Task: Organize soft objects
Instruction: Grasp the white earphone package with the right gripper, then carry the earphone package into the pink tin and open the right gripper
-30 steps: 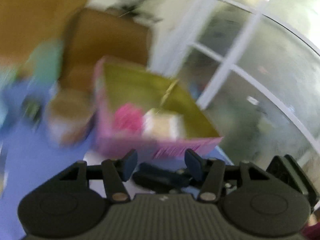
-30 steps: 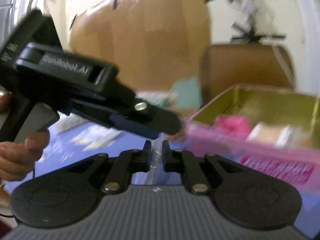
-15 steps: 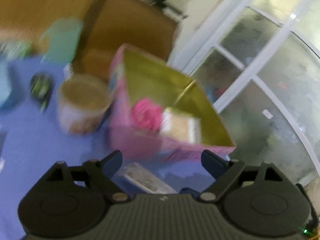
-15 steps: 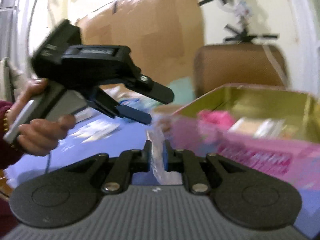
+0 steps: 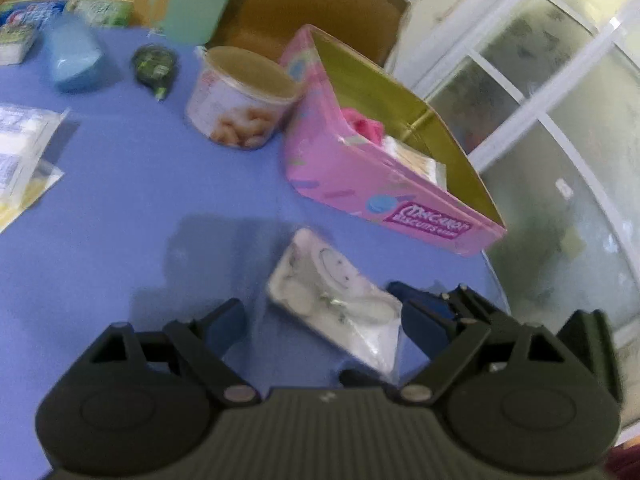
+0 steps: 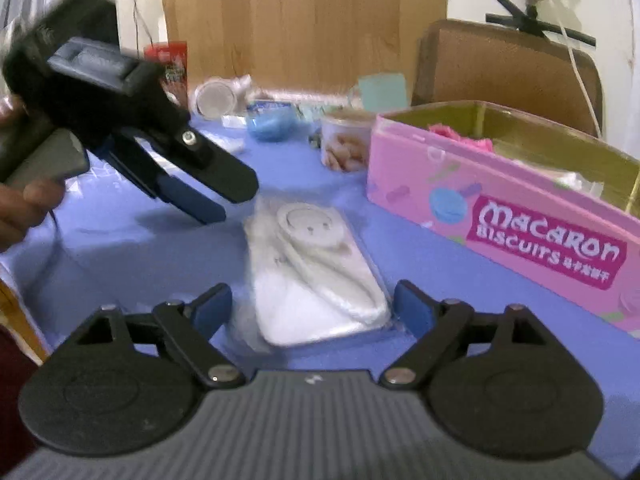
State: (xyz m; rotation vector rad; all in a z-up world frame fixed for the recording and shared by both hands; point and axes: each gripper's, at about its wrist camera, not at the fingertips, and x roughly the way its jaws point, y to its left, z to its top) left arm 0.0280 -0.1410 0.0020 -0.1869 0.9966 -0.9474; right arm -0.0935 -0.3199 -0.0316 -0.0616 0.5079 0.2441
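A white soft item in a clear plastic bag (image 6: 316, 272) lies flat on the blue table (image 6: 120, 256); it also shows in the left wrist view (image 5: 332, 296). My right gripper (image 6: 312, 308) is open, its fingers either side of the bag's near end. My left gripper (image 5: 324, 324) is open just above the bag; it shows in the right wrist view (image 6: 208, 196) up left of the bag. The pink Macaron Biscuits box (image 6: 520, 232) stands open at the right, with a pink soft thing (image 5: 366, 124) and pale packets inside.
A round snack tub (image 5: 240, 100) stands left of the box. A blue pouch (image 5: 74, 56), a small green item (image 5: 154, 66), a mint cup (image 5: 190, 4) and flat packets (image 5: 20, 152) lie further left. Brown chairs stand behind the table. The table edge (image 5: 496, 280) runs close on the right.
My right gripper was shut on the bagged item and has opened; the bag now lies on the table. My left gripper opened wider and swung up and left, off the bag.
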